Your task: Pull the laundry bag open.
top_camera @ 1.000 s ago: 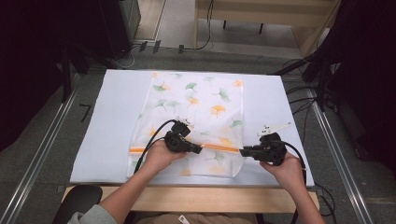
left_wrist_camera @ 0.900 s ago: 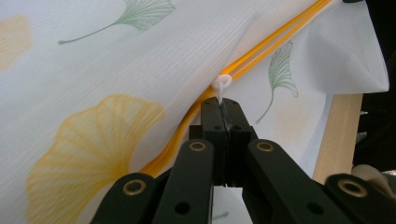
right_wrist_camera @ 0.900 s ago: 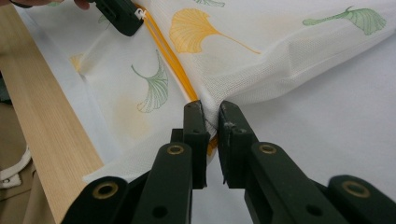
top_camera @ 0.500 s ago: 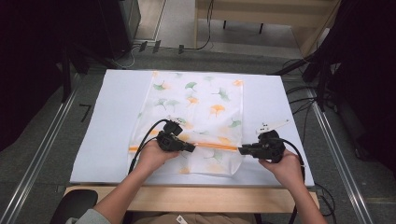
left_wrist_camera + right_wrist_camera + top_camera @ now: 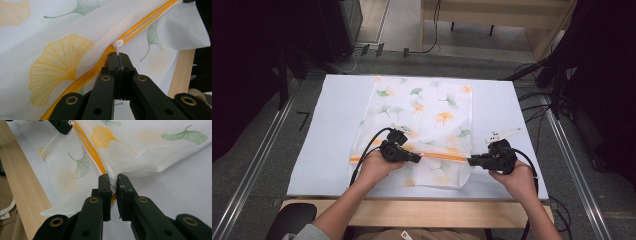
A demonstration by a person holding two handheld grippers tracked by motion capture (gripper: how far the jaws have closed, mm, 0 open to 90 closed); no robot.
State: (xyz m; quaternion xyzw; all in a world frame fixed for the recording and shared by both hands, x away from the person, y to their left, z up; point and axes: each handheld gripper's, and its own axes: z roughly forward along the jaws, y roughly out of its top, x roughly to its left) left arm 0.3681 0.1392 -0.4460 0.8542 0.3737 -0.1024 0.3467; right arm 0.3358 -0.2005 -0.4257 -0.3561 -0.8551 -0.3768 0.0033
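**A:** What is the bag like to work with?

**B:** The mesh bag (image 5: 422,131) lies flat on the bench (image 5: 332,125), running from the bench's middle toward six o'clock, zipper end nearest me. It looks very light and limp, a thin net with leaf prints, so I judge it will bunch and drag along instead of resisting a pull. The mesh could snag, so I'd avoid pinching it bare.

**A:** Where do you have it?

**B:** My left tool (image 5: 119,62) has its jaws pressed together on the small white zipper pull (image 5: 118,45), which sits on the orange zipper (image 5: 439,156). In the high view that tool (image 5: 416,159) is at about seven o'clock of the bag. My right tool (image 5: 112,182) is clamped on the bag's edge at the zipper's end, about five o'clock, with only a thin gap between the jaws where the fabric fold sits.

**A:** Is that the right hold?

**B:** I think so. The pull is tiny, hard and probably slippery, so it needs a firm pinch; the stitched zipper end is the stiffest spot for anchoring.
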